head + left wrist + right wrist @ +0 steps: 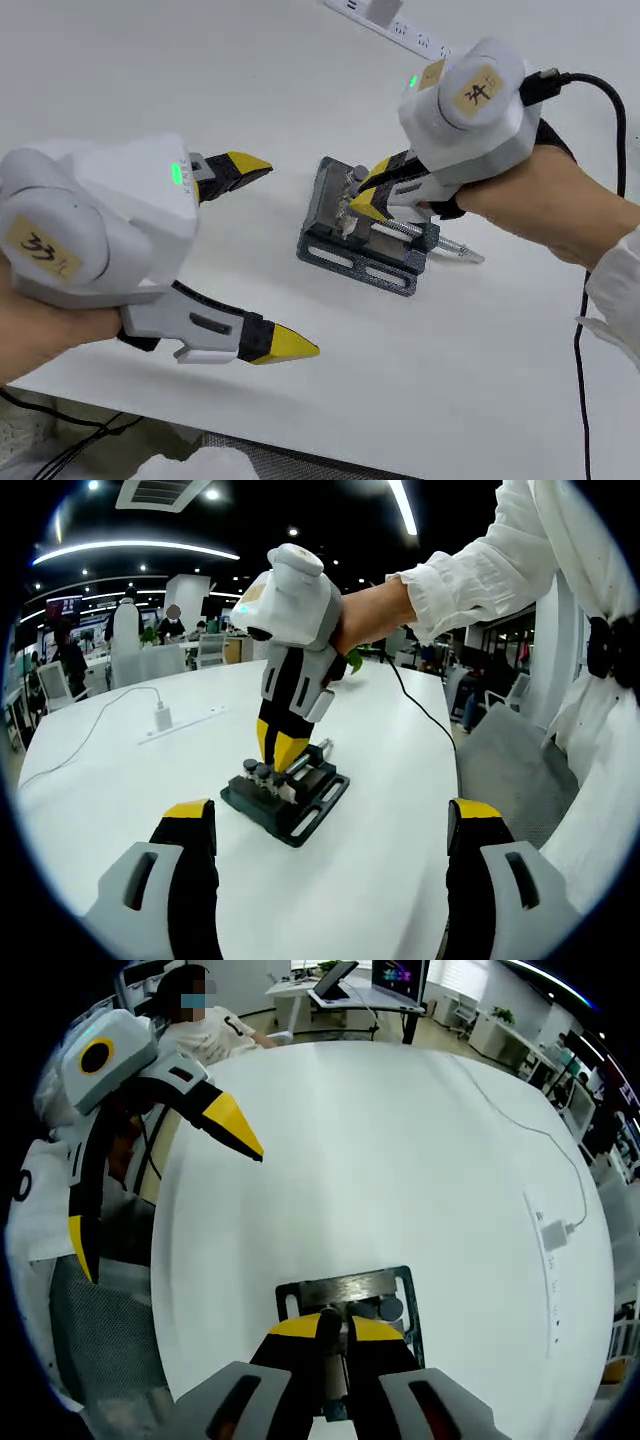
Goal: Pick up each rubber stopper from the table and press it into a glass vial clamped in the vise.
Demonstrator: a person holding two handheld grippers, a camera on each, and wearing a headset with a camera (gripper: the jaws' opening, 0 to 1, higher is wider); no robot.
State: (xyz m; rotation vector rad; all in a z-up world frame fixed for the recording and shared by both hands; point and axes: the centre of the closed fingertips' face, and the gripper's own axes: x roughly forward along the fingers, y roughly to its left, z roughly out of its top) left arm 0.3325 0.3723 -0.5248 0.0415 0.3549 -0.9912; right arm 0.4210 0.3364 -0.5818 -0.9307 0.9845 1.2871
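My left gripper point(272, 255) sits low on my left side, level, with its jaws spread wide apart. My right hand point(535, 195) reaches in from the right and tips my right gripper point(363, 196) downward, jaws drawn close together.

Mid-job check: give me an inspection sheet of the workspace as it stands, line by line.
Surface: white table, rounded edge.
Job's things: vise near the middle, with dark round tops in a row in it, likely stoppered vials. Loose stoppers on the table: nothing seen.
Clutter: power strip with a plug in it, at the far side.
Grippers: right hand-held gripper down at the vise top, jaws nearly together, contents unclear. Left hand-held gripper open, apart from the vise.
Cables: black cable from the right hand-held gripper; white cable lying across the table to the power strip.
Surroundings: open office with desks and people.
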